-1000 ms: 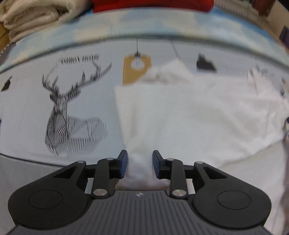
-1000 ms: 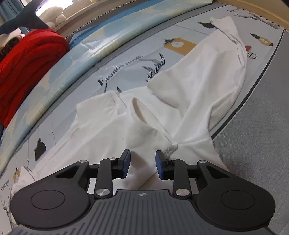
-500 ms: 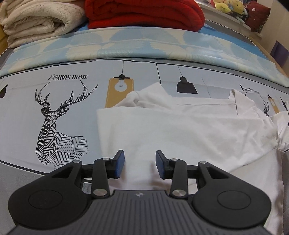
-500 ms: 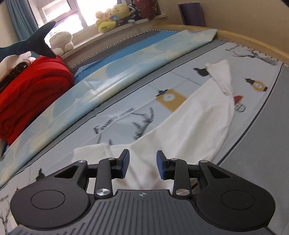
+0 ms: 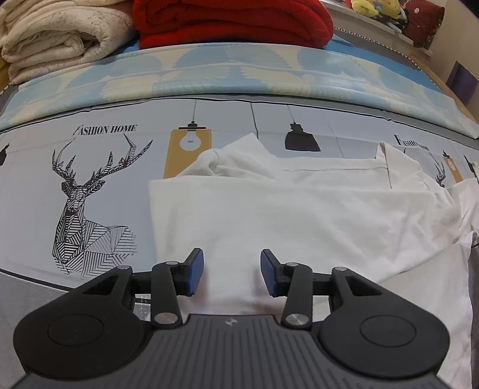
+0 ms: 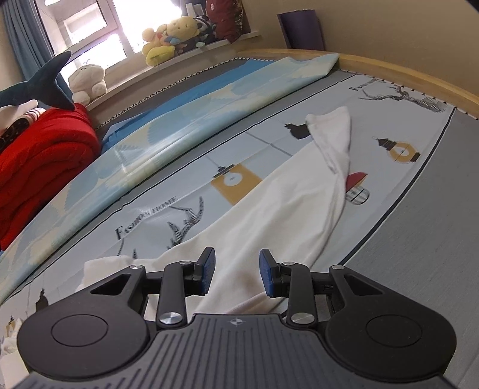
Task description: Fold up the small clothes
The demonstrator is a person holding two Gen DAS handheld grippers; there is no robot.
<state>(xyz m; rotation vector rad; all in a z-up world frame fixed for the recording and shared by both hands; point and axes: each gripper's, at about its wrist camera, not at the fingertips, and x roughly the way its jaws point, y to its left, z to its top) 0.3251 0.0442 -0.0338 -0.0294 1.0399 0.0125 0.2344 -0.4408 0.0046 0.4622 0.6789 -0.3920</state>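
Note:
A white garment [image 5: 299,215] lies spread on the printed bedsheet, its near layer folded over with a straight left edge and a bunched sleeve at the back. My left gripper [image 5: 232,275] hovers over the garment's near edge. Its jaws are opening, and the blue pads press on nothing; the cloth lies below them. In the right wrist view the garment [image 6: 284,203] stretches away to a narrow, rumpled far end. My right gripper [image 6: 236,270] is open above its near part, with a clear gap between the pads.
A red blanket [image 5: 233,21] and a cream blanket [image 5: 60,36] are stacked behind a blue leaf-patterned quilt [image 5: 239,71]. The sheet's deer print [image 5: 83,194] lies left of the garment. Plush toys [image 6: 170,39] sit on the window sill. A wooden bed rim [image 6: 404,71] runs at right.
The left jaws have widened and the gripper has drawn slightly back from the cloth. The right gripper has swung away from the garment's bunched middle toward its long far end.

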